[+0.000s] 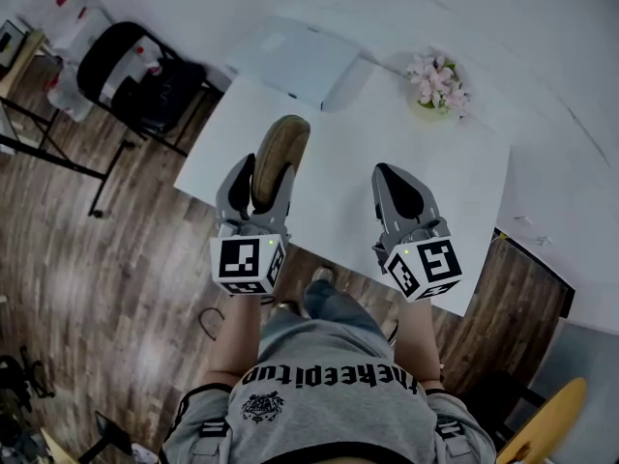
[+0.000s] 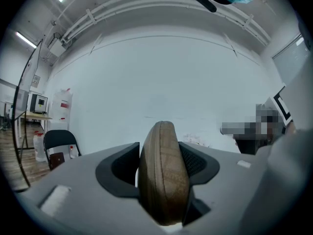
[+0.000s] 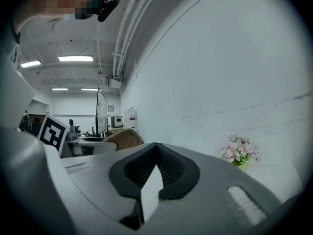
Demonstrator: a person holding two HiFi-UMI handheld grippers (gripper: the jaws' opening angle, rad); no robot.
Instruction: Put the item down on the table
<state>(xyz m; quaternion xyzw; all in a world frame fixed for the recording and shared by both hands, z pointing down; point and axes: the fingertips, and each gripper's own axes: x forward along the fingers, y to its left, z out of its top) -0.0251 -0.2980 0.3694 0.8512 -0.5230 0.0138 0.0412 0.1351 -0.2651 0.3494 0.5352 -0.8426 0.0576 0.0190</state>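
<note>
The left gripper [image 1: 263,174] clamps the item [image 1: 282,143] edge-up between its fingers [image 2: 116,166]. Lower it flat onto the worktop [image 1: 348,162] ahead of the fingertips, then let go. The right gripper [image 1: 395,184] sits beside it, fingers closed and empty — best kept clear.

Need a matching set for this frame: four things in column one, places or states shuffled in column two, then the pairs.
Column 1
1. left gripper
2. right gripper
3. flowers
4. black chair

Column 2
A. on the floor, left of the table
B. shut, nothing between the jaws
C. near the table's far right corner
D. shut on the brown item

Pairs: 1-D; 2-B; 3-C; 4-A
</note>
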